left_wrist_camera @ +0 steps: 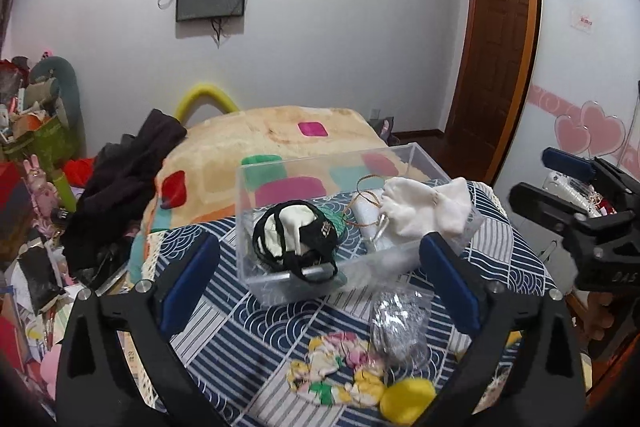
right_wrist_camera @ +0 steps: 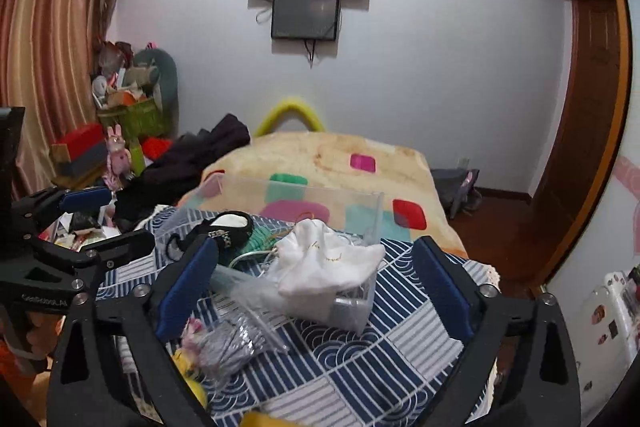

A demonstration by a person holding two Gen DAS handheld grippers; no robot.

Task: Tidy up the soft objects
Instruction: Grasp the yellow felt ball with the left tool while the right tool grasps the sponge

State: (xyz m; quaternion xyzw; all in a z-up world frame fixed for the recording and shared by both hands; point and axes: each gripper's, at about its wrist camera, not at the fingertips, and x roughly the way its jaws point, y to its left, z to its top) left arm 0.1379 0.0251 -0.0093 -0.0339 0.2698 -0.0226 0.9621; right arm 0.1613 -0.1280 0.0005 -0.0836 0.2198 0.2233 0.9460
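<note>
Loosely crumpled white pouch (right_wrist_camera: 328, 259) in clear box (right_wrist_camera: 372, 215)

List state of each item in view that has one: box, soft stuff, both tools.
clear box: open, no lid, on the patterned cloth
black-and-white item: inside box
white pouch: in box, draped over its rim
silver bag: outside box, on cloth
floral fabric: outside box, on cloth
left tool: open, empty
right tool: open, empty
</note>
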